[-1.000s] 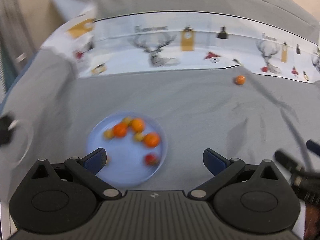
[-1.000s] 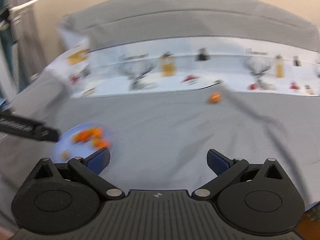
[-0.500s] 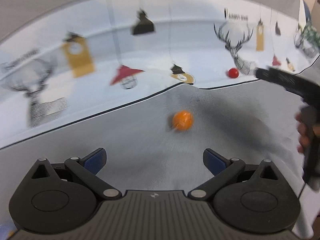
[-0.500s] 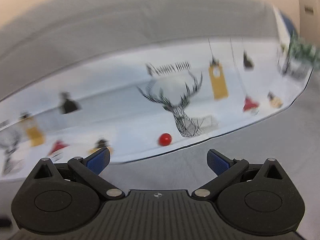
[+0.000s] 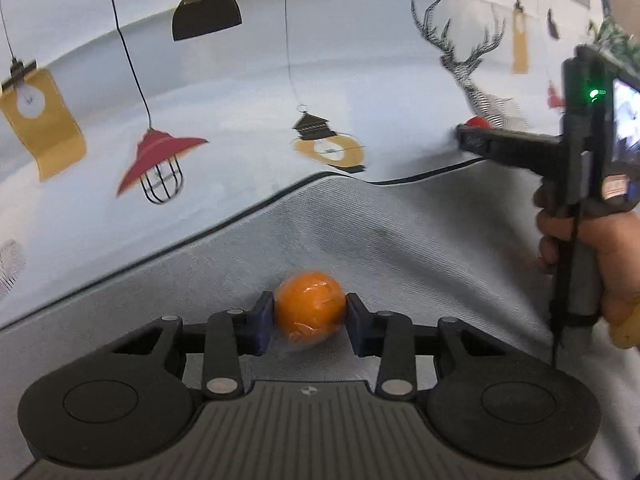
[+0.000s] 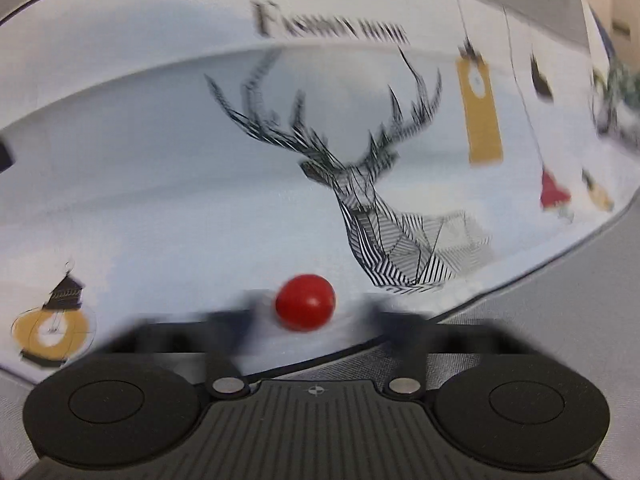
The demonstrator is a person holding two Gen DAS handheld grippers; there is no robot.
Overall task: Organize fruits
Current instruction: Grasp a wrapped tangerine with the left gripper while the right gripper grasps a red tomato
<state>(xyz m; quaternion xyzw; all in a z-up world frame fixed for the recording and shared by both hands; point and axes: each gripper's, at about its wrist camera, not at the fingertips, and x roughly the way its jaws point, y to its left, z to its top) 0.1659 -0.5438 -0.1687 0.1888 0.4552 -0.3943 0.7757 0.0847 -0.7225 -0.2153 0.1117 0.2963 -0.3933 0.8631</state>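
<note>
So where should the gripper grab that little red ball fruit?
Probably across the middle of the red fruit, one finger on each side, coming in low from the front. It is round, smooth and sits free on the printed cloth, with the right gripper already straddling it.

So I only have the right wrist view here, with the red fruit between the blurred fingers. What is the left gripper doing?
Observer: The left gripper is shut on an orange fruit, with a finger pressed against each side.
Operator: Where is that orange?
Observer: Low over the grey cloth, just short of the printed white cloth.
Operator: Does that view show my right gripper?
Observer: Yes, the right gripper comes in from the right edge. Its fingers hide most of the red fruit beside the deer print.
</note>
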